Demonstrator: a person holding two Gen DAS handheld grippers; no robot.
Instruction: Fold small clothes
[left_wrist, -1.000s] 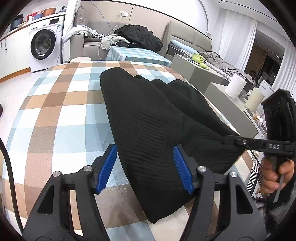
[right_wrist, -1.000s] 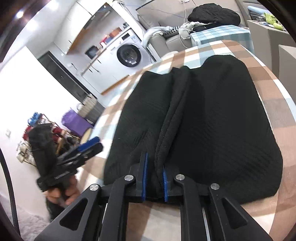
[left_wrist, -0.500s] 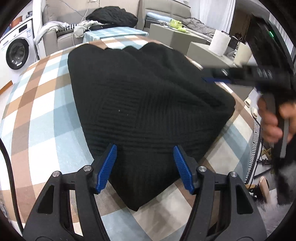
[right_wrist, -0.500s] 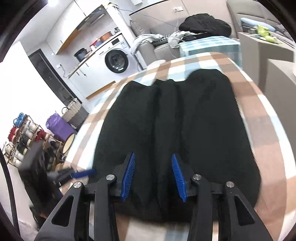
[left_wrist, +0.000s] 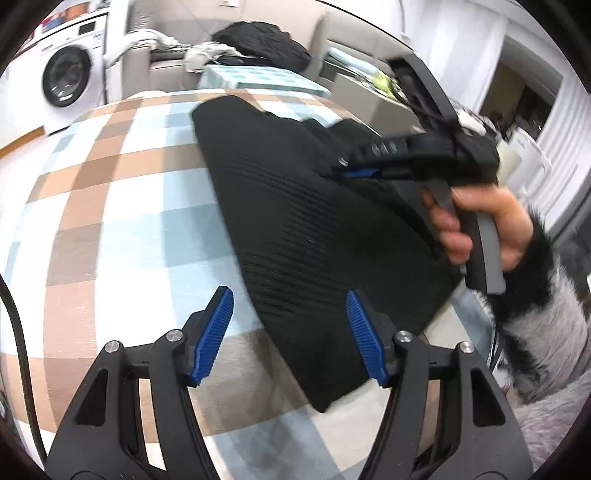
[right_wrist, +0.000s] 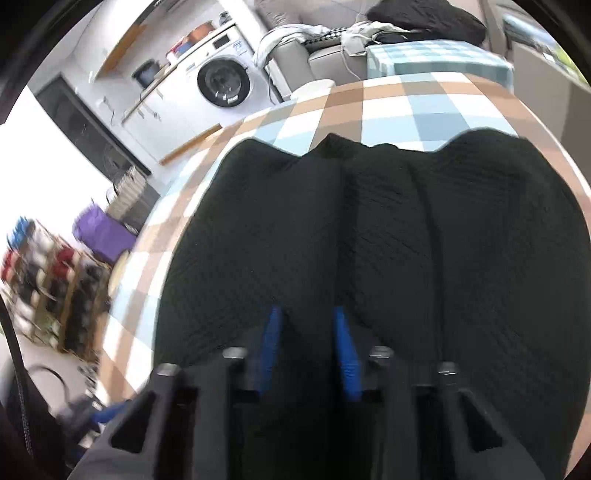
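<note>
A black knitted garment lies folded on the checked tablecloth; in the right wrist view the garment fills the middle. My left gripper is open and empty, at the garment's near corner, just above the cloth. My right gripper is open and low over the garment's middle fold; it also shows in the left wrist view, held by a hand above the garment's far half.
A washing machine stands at the back left. A sofa with a pile of dark clothes is behind the table. Shelves with shoes stand left of the table. The table's edge runs close on the right.
My right gripper let go of the garment's fold, opened and moved forward over the garment's middle. My left gripper stayed open and swung around the near corner.
</note>
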